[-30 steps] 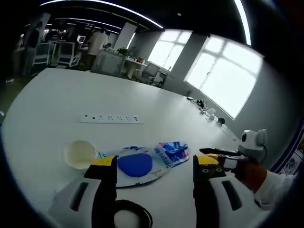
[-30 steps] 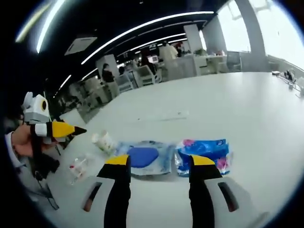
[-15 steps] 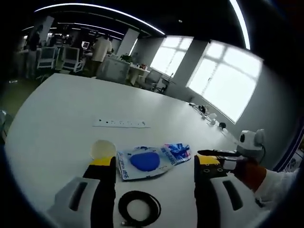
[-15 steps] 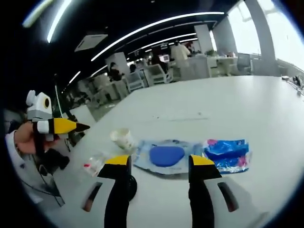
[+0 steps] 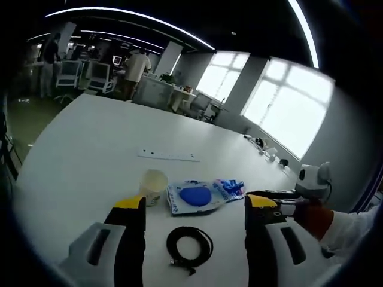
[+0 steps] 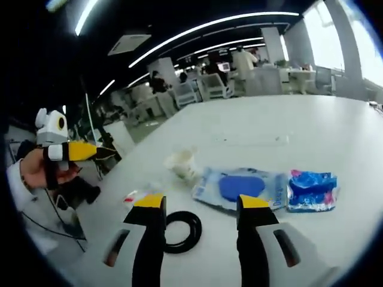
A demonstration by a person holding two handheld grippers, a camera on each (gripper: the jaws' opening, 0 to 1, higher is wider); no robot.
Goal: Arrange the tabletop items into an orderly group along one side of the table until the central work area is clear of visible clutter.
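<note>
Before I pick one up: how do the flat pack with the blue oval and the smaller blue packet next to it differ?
The flat pack is larger, pale with one solid blue oval at its middle; the smaller blue packet is blue nearly all over, with pink print. The flat pack lies smooth; the packet looks crinkled. The pack sits next to the paper cup; the packet lies on the pack's other side, farther from the cup. Both lie flat on the white table, side by side.

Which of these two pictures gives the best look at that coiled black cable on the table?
The left gripper view: the black cable lies whole between the jaws, its loop and loose end visible. In the right gripper view the cable is partly hidden behind one jaw.
</note>
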